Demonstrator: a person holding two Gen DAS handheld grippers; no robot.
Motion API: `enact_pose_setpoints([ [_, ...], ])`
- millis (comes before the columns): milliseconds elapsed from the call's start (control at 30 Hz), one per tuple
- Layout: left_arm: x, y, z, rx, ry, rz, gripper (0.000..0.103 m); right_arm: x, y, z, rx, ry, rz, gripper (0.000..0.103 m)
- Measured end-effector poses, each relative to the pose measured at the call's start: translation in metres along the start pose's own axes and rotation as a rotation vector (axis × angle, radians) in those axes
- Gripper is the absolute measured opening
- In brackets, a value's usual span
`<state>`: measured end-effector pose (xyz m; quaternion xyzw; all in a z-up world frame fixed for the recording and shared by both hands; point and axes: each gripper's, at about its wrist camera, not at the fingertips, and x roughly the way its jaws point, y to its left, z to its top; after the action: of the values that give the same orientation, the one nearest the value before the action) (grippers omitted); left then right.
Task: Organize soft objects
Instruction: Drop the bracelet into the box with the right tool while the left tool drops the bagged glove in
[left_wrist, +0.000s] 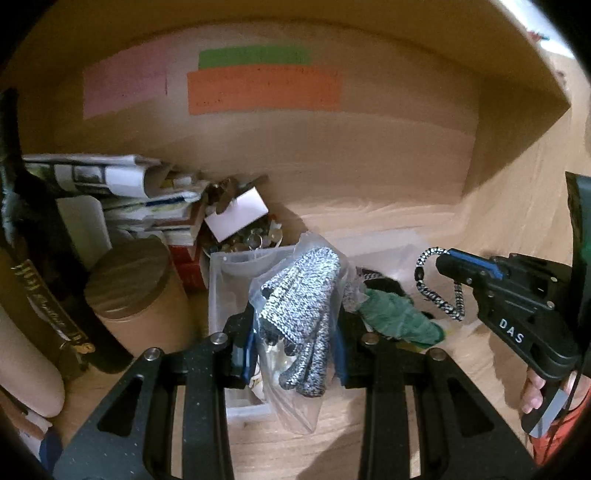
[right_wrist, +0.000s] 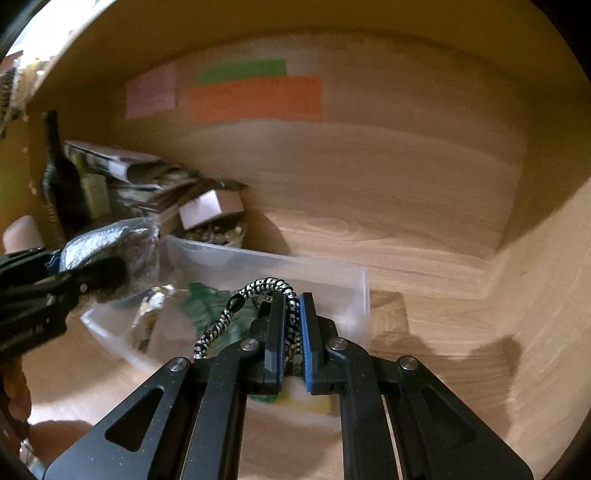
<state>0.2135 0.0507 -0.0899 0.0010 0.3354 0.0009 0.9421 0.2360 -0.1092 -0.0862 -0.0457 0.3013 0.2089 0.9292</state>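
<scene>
Two hand-held grippers work above a clear plastic bin (right_wrist: 354, 295) that sits on the wooden floor of a shelf or cabinet (right_wrist: 424, 206).

The left gripper (left_wrist: 293, 347) has its blue-padded jaws closed on a clear plastic bag (left_wrist: 306, 410) with a speckled black-and-white knitted glove (left_wrist: 303, 306) inside. The bag hangs between the fingers, over the near left part of the bin. In the right wrist view the same bag shows at the left edge, blurred and silvery.

The right gripper (right_wrist: 291, 332) has its jaws nearly together, pinching a black-and-white braided cord (right_wrist: 225, 321) – the cord loops up past the fingertips and falls away to the left. In the left wrist view this gripper comes in from the right, with the white letters "DAS" printed on its black body, and the cord loop hangs from its tip above the right end of the bin.

Inside the bin lies a crumpled green cloth (left_wrist: 402, 317), with something pale yellow beside it.

On the back wall are three paper strips – pink (left_wrist: 125, 85), green (left_wrist: 255, 55) and orange (left_wrist: 264, 90) – whose writing is too blurred to read.

To the left stand a stack of magazines and books (left_wrist: 140, 192), a round brown tub with a dark lid (left_wrist: 129, 284), and a dark bottle (left_wrist: 59, 306) with a gold label in script I cannot make out. Behind the bin a box (left_wrist: 243, 229) holds small shiny objects
</scene>
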Motion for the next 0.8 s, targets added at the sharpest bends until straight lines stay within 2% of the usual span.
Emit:
enact_pose_setpoints([
  [300,0.029,0.002,-0.009,-0.017,0.084,0.031,0.035,0.04,-0.003,-0.016,-0.01,0.131,0.008,0.007],
  [367,0.029,0.002,-0.011,-0.01,0.091,0.035,0.041,0.043,0.0,-0.018,-0.031,0.153,0.002,0.008],
  [433,0.029,0.002,-0.014,-0.007,0.099,0.039,0.05,0.045,0.0,-0.019,-0.034,0.166,0.009,0.013],
  [500,0.027,0.004,-0.016,-0.007,0.101,0.05,0.067,0.047,0.001,-0.019,-0.035,0.175,0.018,0.024],
  [533,0.025,0.005,-0.018,-0.007,0.098,0.049,0.07,0.046,0.002,-0.019,-0.037,0.173,0.016,0.027],
  [600,0.022,0.005,-0.019,-0.007,0.098,0.04,0.073,0.042,0.003,-0.019,-0.038,0.161,0.008,0.038],
  [800,0.01,0.002,-0.022,-0.001,0.103,0.012,0.077,0.022,0.005,-0.017,-0.036,0.113,0.008,0.051],
])
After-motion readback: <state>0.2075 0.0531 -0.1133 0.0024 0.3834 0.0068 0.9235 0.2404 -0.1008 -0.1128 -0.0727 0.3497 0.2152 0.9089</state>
